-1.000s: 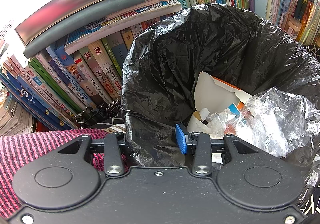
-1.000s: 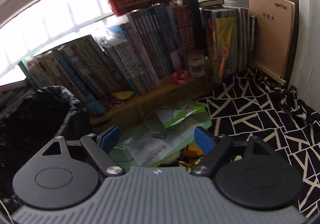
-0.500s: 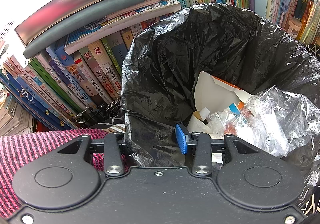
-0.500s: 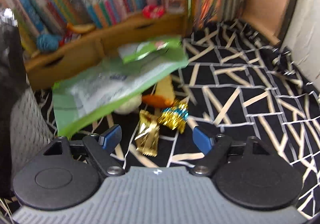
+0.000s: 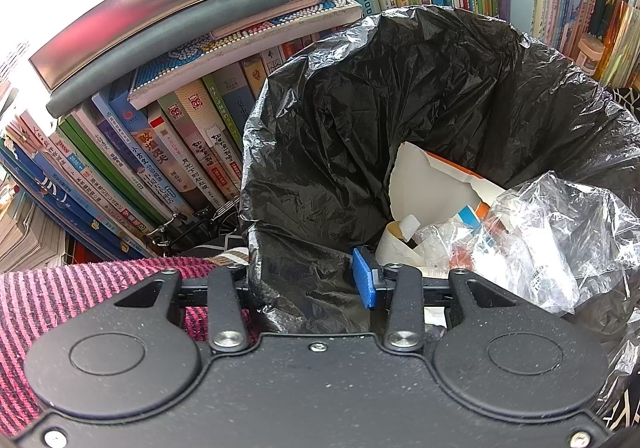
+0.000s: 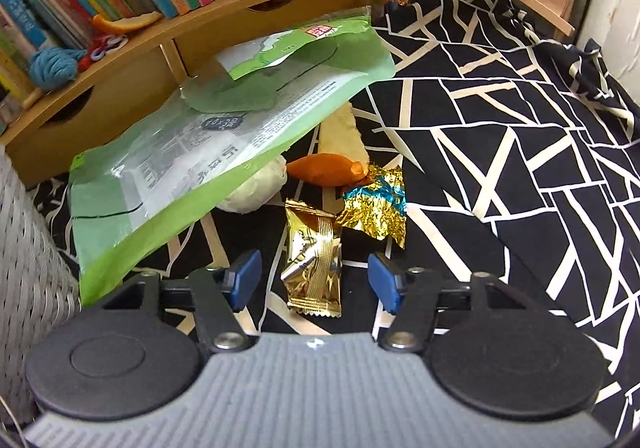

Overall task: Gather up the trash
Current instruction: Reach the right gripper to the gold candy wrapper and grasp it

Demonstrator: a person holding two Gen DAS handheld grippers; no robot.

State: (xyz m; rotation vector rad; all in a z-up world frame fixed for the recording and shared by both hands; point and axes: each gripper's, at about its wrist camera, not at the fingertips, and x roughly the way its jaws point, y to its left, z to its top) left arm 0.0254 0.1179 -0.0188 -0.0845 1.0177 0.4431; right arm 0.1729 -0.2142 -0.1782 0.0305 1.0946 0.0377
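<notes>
My left gripper (image 5: 306, 282) is shut on the near rim of the black trash bag (image 5: 400, 96). The bag holds a white carton (image 5: 424, 188) and crumpled clear plastic (image 5: 540, 236). In the right wrist view my right gripper (image 6: 314, 274) is open, low over the black-and-white cloth (image 6: 500, 136). A gold wrapper (image 6: 314, 260) lies between its blue pads (image 6: 245, 274). Just beyond lie a crumpled gold-and-blue foil (image 6: 378, 208), an orange peel piece (image 6: 326, 170), a white lump (image 6: 256, 190), a pale peel strip (image 6: 344, 136) and a big green snack bag (image 6: 208, 144).
Rows of books (image 5: 152, 152) stand left of and behind the bag. A pink striped cloth (image 5: 80, 288) lies at the left gripper's near left. A wooden shelf with drawers (image 6: 132, 64) backs the trash pile. A white woven bin wall (image 6: 28, 248) stands at the right gripper's left.
My right gripper has tilted down and dropped toward the cloth, so the gold wrapper now sits between its open fingers. The left gripper and bag have not moved.
</notes>
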